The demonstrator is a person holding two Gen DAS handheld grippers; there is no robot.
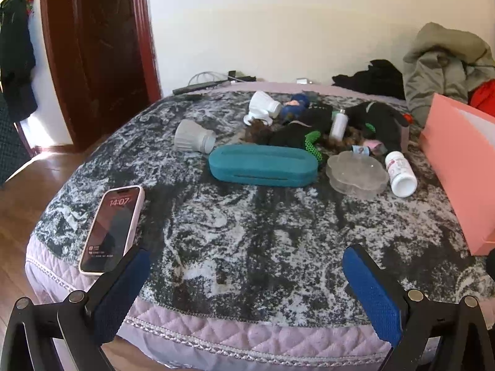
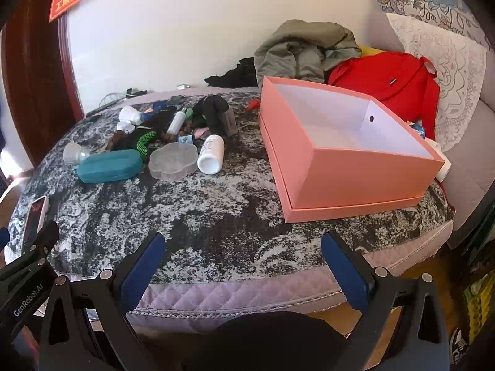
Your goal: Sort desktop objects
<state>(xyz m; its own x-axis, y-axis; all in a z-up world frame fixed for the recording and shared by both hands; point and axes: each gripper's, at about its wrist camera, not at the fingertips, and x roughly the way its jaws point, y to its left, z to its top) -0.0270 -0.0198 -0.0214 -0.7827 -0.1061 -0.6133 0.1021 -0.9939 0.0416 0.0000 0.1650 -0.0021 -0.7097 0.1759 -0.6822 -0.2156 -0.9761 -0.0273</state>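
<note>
A clutter of small objects lies at the far middle of the marbled cloth: a teal case (image 1: 263, 165) (image 2: 109, 165), a clear flower-shaped dish (image 1: 357, 173) (image 2: 174, 160), a white pill bottle (image 1: 400, 173) (image 2: 211, 154), a frosted cup (image 1: 193, 137) (image 2: 75, 153), a slim white bottle (image 1: 338, 125) and dark soft items. An open pink box (image 2: 346, 151) (image 1: 461, 167) stands on the right, nothing visible inside. My left gripper (image 1: 246, 261) hangs open over the near edge. My right gripper (image 2: 243, 244) is open too, short of the box. Both hold nothing.
A phone (image 1: 113, 228) (image 2: 35, 216) lies face up at the near left corner. A grey jacket (image 2: 304, 51) and a red bag (image 2: 389, 75) are piled behind the box. Cables (image 1: 213, 78) lie at the far edge. A dark wooden door (image 1: 92, 49) stands left.
</note>
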